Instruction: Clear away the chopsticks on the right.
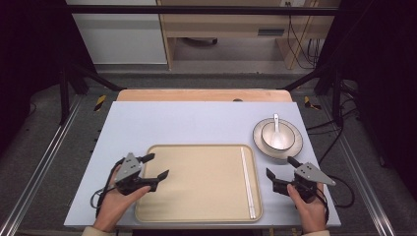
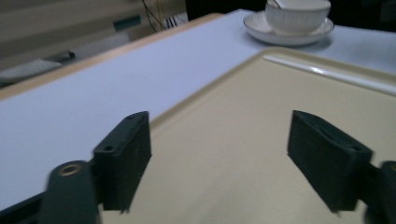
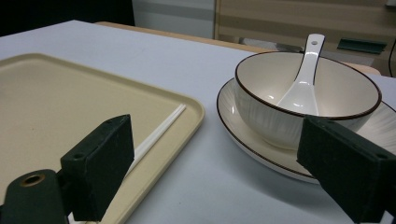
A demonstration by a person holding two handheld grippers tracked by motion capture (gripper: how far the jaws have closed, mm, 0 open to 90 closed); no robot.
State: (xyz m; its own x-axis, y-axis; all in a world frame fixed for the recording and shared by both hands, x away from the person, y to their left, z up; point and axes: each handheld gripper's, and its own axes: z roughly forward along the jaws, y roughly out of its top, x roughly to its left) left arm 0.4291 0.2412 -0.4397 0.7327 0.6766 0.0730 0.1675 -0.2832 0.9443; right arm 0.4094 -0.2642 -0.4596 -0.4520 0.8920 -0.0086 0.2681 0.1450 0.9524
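A beige tray point(image 1: 196, 182) lies at the table's front middle, with white chopsticks point(image 1: 247, 182) along its right side. Right of it a white bowl point(image 1: 269, 139) with a white spoon point(image 1: 277, 129) in it stands on a dark-rimmed plate point(image 1: 293, 147). My left gripper point(image 1: 157, 165) hovers over the tray's left edge, open, with nothing between its jaws point(image 2: 219, 154). My right gripper point(image 1: 280, 166) stands open just right of the tray, in front of the plate. Past its empty jaws point(image 3: 215, 163) I see the bowl point(image 3: 280, 116), the spoon point(image 3: 303, 88) and the chopsticks point(image 3: 159, 130).
The pale blue table top point(image 1: 187, 123) has bare room behind the tray and to its left. Its front edge runs just under both hands. A wooden strip point(image 1: 201, 95) borders the far edge, and dark frame rails stand at both sides.
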